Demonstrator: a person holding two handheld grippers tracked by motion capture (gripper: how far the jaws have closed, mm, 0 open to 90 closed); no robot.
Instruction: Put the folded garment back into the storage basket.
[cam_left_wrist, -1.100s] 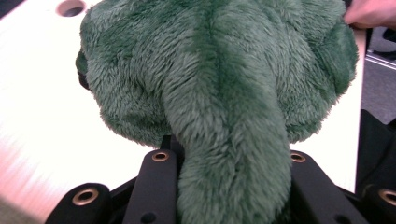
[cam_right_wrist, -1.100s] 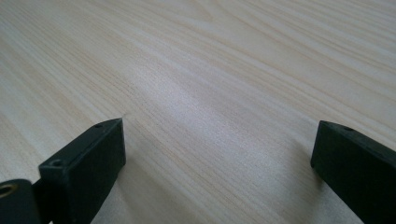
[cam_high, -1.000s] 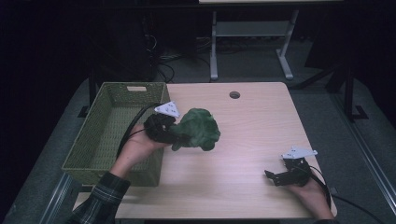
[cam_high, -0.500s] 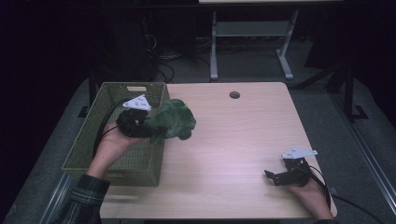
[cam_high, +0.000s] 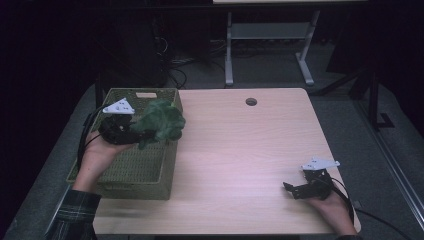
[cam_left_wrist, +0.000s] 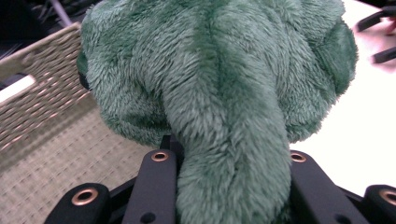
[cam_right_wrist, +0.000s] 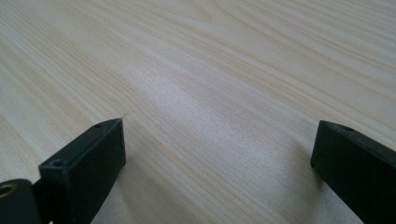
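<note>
One fuzzy dark-green plush toy (cam_high: 159, 122), clenched in left gripper (cam_high: 131, 134) above woven basket (cam_high: 125, 170).

Deep green, shaggy plush toy (cam_high: 159, 123), fur slightly darker in the folds. Olive-tan woven basket (cam_high: 145, 172), fine criss-cross weave, pale label at the far rim. Light wood-grain bench (cam_high: 240, 145), fine streaks running lengthwise, one small dark round hole. Matte black fingers (cam_right_wrist: 88, 158) with coppery rivets. Dark green plaid sleeve (cam_high: 70, 220). Grey floor (cam_high: 380, 150).
</note>
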